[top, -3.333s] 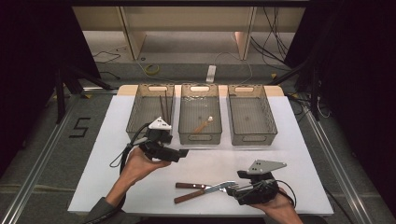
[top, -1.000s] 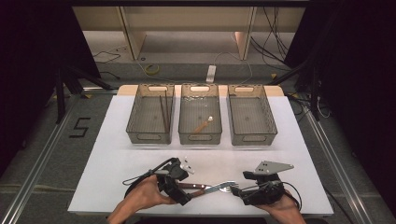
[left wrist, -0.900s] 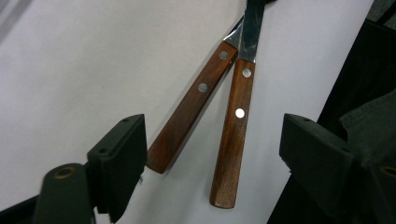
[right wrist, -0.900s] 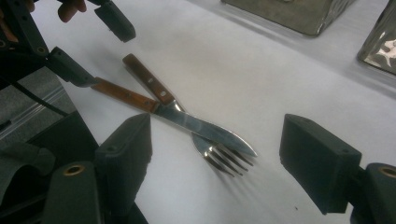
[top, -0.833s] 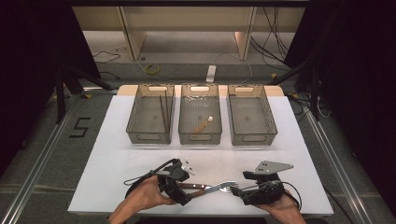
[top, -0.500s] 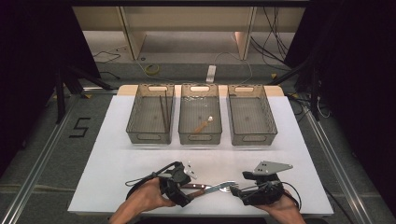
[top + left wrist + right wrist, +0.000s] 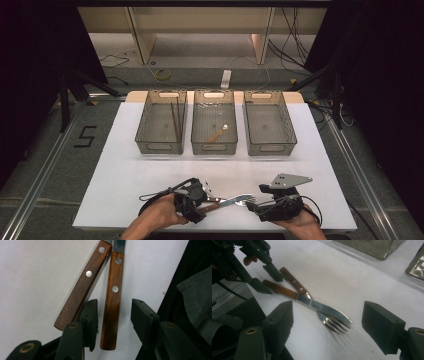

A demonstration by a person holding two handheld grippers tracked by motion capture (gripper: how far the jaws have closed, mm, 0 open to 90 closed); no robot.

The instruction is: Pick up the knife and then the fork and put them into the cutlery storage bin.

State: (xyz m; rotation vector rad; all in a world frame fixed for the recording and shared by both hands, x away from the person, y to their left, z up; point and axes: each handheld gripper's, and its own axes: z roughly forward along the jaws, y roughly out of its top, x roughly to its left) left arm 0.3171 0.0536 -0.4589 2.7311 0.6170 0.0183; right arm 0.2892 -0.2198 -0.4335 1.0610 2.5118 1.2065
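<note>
A knife and a fork, both with wooden handles, lie crossed on the white table near its front edge. My left gripper points at their handle ends. Its jaws have just been closing, with the knife handle between them. The left pad sits against the handle, while the right pad stands a little off it. The fork handle lies outside the left jaw. My right gripper rests open on the table, facing the knife tip and fork tines, with nothing gripped. From above, the left gripper and right gripper flank the cutlery.
Three mesh bins stand in a row at the back. The left bin holds dark chopsticks, the middle bin a wooden spoon, and the right bin nothing I can see. The table's front edge is just behind both hands.
The left hand came from the left bin down to the cutlery. Over the last second its jaws narrowed around the knife handle. The right gripper stayed put.
</note>
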